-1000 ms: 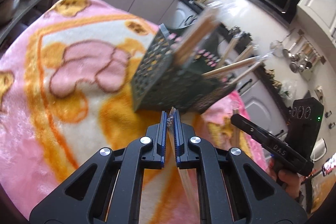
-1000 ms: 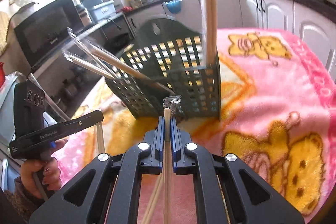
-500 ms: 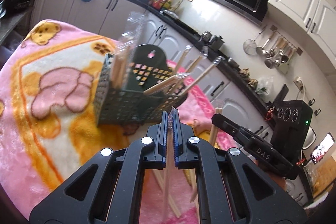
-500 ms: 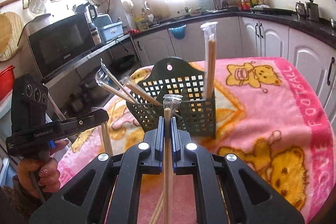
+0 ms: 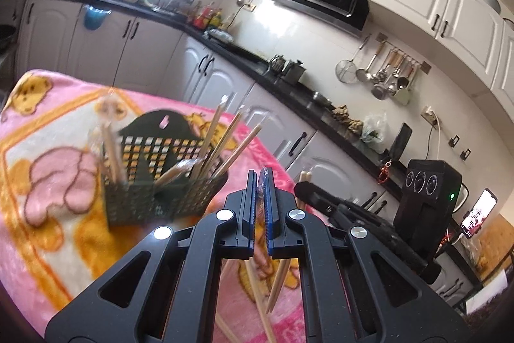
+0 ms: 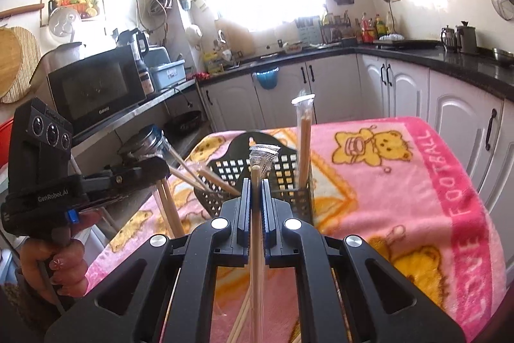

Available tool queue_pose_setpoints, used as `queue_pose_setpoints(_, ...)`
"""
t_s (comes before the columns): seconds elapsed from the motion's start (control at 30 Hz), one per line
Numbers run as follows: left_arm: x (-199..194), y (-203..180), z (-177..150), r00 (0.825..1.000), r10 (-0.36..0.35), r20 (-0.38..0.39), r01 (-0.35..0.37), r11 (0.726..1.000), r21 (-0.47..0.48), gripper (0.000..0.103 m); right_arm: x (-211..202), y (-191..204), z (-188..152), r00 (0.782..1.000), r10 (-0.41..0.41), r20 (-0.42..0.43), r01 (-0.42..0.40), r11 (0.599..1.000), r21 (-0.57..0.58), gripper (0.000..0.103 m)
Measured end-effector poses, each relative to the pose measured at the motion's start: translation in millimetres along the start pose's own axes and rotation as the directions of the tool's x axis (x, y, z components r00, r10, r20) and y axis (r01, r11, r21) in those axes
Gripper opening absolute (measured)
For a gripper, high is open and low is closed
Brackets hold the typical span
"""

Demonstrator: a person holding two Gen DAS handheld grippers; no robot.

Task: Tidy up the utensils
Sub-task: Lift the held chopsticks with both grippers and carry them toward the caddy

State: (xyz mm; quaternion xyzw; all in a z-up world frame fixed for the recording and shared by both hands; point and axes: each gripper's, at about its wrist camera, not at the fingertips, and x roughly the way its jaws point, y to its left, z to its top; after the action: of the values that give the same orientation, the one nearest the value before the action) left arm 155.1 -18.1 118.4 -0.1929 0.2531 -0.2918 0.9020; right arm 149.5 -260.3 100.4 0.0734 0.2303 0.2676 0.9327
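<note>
The right gripper [image 6: 256, 182] has its jaws closed on a wrapped pair of chopsticks [image 6: 255, 233], the sticks running down between the pads and the crimped clear wrapper tip standing just above them. The left gripper [image 5: 260, 182] is likewise pinched shut on another wrapped pair [image 5: 261, 304]; only a thin edge of wrapper shows between its pads, while the sticks hang below toward the blanket. Both bundles are lifted clear of the pink bear-print blanket [image 6: 417, 182] that covers the counter, and both point toward the dark green perforated utensil basket [image 6: 289, 182] standing ahead. That basket already holds several wrapped chopsticks: one upright in the right-hand section as the right wrist view shows it, others leaning out to the left. The step in hand looks to be carrying these pairs to the basket and dropping them in. To do it well, each pair should probably be brought above the rim, tipped nearer upright so the lower ends enter first, and released only once those ends sit inside a section. The leaning sticks crowd one side, so the emptier side seems safer. The two grippers sit close together, so going one at a time would avoid a clash, and the light basket could tip if nudged.
</note>
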Motion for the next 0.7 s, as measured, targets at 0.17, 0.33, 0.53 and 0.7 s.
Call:
queue_pose_setpoints(0.17, 1.4, -9.6, 16.7, 0.999, -0.017, 0.033, 0.016, 0.999, 0.031, 0.002, -7.0, -2.0, 9.1, 0.999, -0.014, 0.04, 0.014, 1.0, -0.004, 0.006)
queue_pose_setpoints(0.33, 0.4, -14.0, 36.2, 0.996, -0.031, 0.082, 0.027, 0.999, 0.039, 0.002, -9.5, -0.4, 17.8, 0.997, -0.02, 0.071, 0.021, 1.0, -0.016, 0.006)
queue_pose_setpoints(0.53, -2.1, -18.4, 64.1, 0.989, -0.043, 0.144, 0.037, 0.998, 0.042, 0.002, -8.5, 5.8, 29.7, 0.994, -0.023, 0.104, 0.027, 0.999, -0.037, 0.006)
queue_pose_setpoints(0.7, -8.3, -21.1, 86.3, 0.979, -0.033, 0.202, 0.023, 0.998, 0.052, 0.002, -5.3, 13.5, 44.9, 0.988, -0.022, 0.156, 0.033, 0.997, -0.069, 0.006)
